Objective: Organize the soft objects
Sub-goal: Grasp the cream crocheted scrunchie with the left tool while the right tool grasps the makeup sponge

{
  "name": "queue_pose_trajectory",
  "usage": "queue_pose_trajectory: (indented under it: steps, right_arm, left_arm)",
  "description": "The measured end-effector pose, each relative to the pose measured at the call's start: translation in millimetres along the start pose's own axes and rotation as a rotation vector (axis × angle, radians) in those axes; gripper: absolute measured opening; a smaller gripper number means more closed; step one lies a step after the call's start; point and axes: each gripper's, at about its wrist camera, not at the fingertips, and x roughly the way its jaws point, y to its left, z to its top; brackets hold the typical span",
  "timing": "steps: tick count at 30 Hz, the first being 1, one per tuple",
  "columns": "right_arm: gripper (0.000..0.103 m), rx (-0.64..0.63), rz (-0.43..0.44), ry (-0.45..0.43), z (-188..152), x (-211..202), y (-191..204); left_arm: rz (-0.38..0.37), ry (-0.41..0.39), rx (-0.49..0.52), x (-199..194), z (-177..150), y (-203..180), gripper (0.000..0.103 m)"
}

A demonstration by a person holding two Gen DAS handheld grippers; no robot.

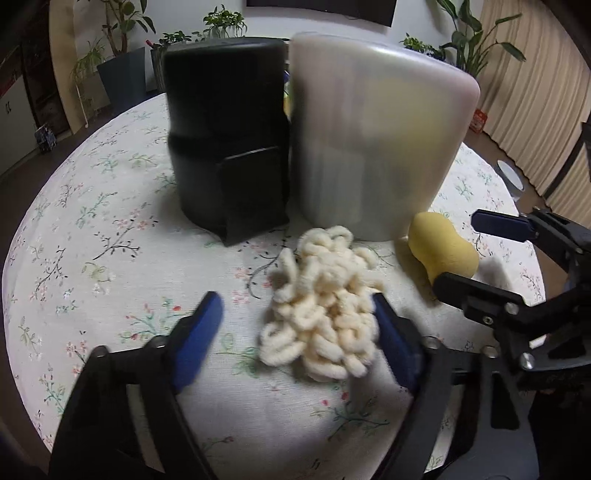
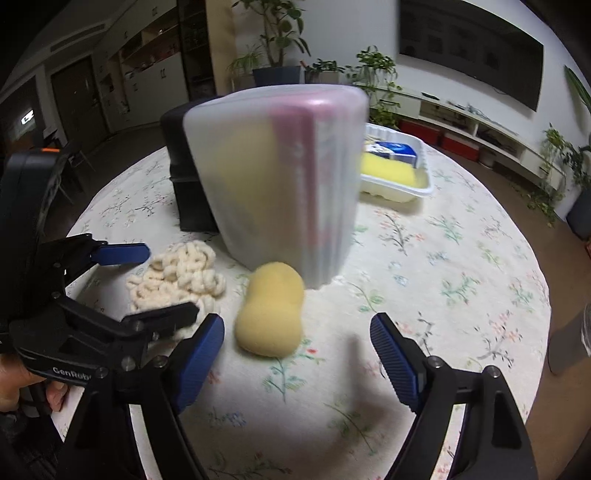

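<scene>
Left gripper (image 1: 295,332) is spread wide around the cream loopy yarn bundle (image 1: 325,302) at lower center, right pad touching it, nothing clamped. Right gripper (image 2: 297,345) is also wide apart, gripping nothing, with the yellow peanut-shaped sponge (image 2: 271,314) just ahead between its fingers. Frosted bin (image 2: 280,177) and black container (image 1: 229,140) stand close behind; floral tablecloth (image 2: 461,280) is bare toward the right edge.

A round table (image 2: 461,258) with a floral cloth stands on a dark floor (image 2: 546,206). Beyond the table, potted plants (image 2: 275,33) line a white wall (image 2: 373,40) bearing a dark TV (image 2: 472,51). Below the TV runs a low white shelf (image 2: 476,127). Beige curtains (image 1: 532,96) hang right of the table.
</scene>
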Motion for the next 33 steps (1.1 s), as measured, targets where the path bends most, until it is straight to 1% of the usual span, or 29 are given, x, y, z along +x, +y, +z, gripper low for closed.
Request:
queue_pose_trajectory:
  steps: [1, 2, 3, 5, 6, 8, 9, 10, 12, 13, 18, 21, 26, 30, 33]
  right_arm:
    - [0.084, -0.005, 0.001, 0.005, 3, 3, 1]
    - [0.084, -0.006, 0.002, 0.014, 4, 6, 2]
    - [0.082, -0.008, 0.001, 0.031, 6, 11, 4]
    - [0.076, -0.007, -0.001, 0.073, 4, 21, 6]
    - [0.071, -0.007, 0.001, 0.084, 3, 24, 6]
    - [0.066, -0.025, -0.01, 0.078, 0, 24, 9]
    - [0.06, -0.022, -0.006, 0.077, 0, 23, 9]
    - [0.05, -0.014, -0.007, 0.071, 0, 22, 8]
    - [0.042, 0.002, 0.004, 0.068, 0, 20, 7]
    - [0.04, 0.015, 0.012, 0.066, -1, 17, 6]
    - [0.038, 0.025, 0.002, 0.053, -7, 8, 8]
    - [0.038, 0.043, 0.001, 0.027, -11, -8, 9]
    - [0.038, 0.079, 0.001, 0.017, -21, -30, 0]
    - [0.038, 0.132, -0.03, 0.007, -30, -52, -25]
    - [0.038, 0.206, -0.058, -0.004, -32, -71, -57]
  left_arm:
    - [0.001, -0.001, 0.001, -1, 0, 2, 0.069]
    - [0.0, -0.003, 0.004, -2, 0, 3, 0.064]
    - [-0.005, -0.007, 0.009, -3, 0, 3, 0.055]
    - [-0.018, -0.014, 0.013, -4, 0, 2, 0.045]
    - [-0.019, -0.018, 0.016, -4, 0, 2, 0.042]
    - [-0.027, -0.024, 0.018, -3, 1, 1, 0.038]
    - [-0.032, -0.027, 0.014, -4, 2, 2, 0.034]
    - [-0.035, -0.032, 0.009, -5, 2, 3, 0.033]
    - [-0.036, -0.044, -0.001, -9, 1, 6, 0.029]
    - [-0.038, -0.049, -0.006, -12, 0, 8, 0.029]
    - [-0.054, -0.066, -0.031, -24, -4, 15, 0.027]
    - [-0.062, -0.068, -0.046, -35, -10, 19, 0.027]
    - [-0.056, -0.082, -0.077, -59, -19, 34, 0.027]
    - [-0.043, -0.103, -0.11, -82, -20, 60, 0.027]
    - [-0.022, -0.123, -0.129, -99, -13, 84, 0.027]
